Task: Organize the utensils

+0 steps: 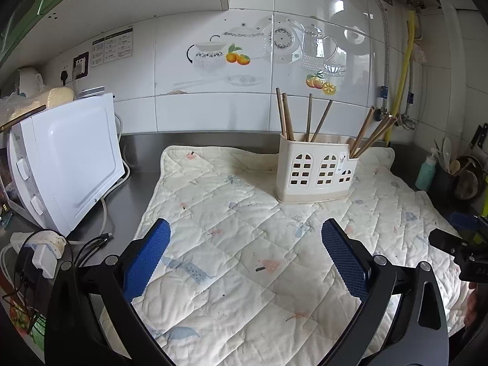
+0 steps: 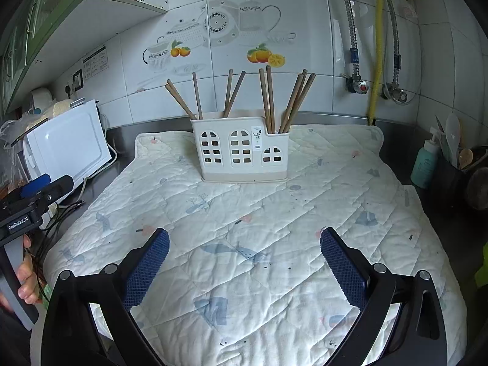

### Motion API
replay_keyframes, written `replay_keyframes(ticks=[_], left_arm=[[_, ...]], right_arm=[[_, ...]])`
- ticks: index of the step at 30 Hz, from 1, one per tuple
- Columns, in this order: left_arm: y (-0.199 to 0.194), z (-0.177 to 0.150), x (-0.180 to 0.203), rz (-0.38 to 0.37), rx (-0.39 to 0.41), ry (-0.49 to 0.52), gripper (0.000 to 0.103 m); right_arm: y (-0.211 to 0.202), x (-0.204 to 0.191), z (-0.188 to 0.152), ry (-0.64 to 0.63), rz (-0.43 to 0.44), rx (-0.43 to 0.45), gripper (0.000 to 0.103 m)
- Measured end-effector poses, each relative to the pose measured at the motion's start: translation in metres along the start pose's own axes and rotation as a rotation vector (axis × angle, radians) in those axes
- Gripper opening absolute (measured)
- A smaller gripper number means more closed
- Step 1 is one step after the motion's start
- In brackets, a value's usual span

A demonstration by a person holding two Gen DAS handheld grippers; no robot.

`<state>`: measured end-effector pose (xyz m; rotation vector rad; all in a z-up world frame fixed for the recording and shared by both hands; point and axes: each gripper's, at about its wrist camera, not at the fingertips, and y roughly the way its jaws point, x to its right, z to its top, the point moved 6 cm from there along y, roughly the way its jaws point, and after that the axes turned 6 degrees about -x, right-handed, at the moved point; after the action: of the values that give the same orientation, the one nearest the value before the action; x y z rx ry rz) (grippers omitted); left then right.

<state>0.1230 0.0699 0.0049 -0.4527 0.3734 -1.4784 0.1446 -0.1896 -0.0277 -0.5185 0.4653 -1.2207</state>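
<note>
Wooden chopsticks [image 2: 270, 99] stand tilted inside the cream holder [image 2: 244, 155].

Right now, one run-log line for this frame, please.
left gripper: open, empty | right gripper: open, empty | chopsticks: upright in holder | holder: on quilted mat

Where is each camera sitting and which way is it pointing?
Left wrist: on the left gripper, low over the quilted mat, facing the chopstick holder and tiled wall; the right gripper shows at the right edge.
Right wrist: on the right gripper, facing the holder squarely; a hand holds the left gripper at left.
Shared: holder, mat, microwave.
</note>
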Motion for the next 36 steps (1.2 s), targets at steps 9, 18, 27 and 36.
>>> replay_keyframes(ticks=[9,18,27,36], left_arm=[[0.006,-0.014,0.001,-0.023,-0.033,-0.008,0.098],[0.016,-0.025,0.002,-0.042,-0.090,-0.025,0.098],[0.018,-0.028,0.003,-0.046,-0.106,-0.026,0.098],[0.017,-0.029,0.003,-0.045,-0.108,-0.026,0.098]], right_arm=[[0.000,0.001,-0.003,0.009,0.002,-0.006,0.096],[0.003,0.001,-0.006,0.009,0.007,-0.018,0.096],[0.008,-0.004,-0.008,-0.013,-0.005,-0.032,0.096],[0.008,-0.005,-0.009,-0.018,-0.008,-0.030,0.096]])
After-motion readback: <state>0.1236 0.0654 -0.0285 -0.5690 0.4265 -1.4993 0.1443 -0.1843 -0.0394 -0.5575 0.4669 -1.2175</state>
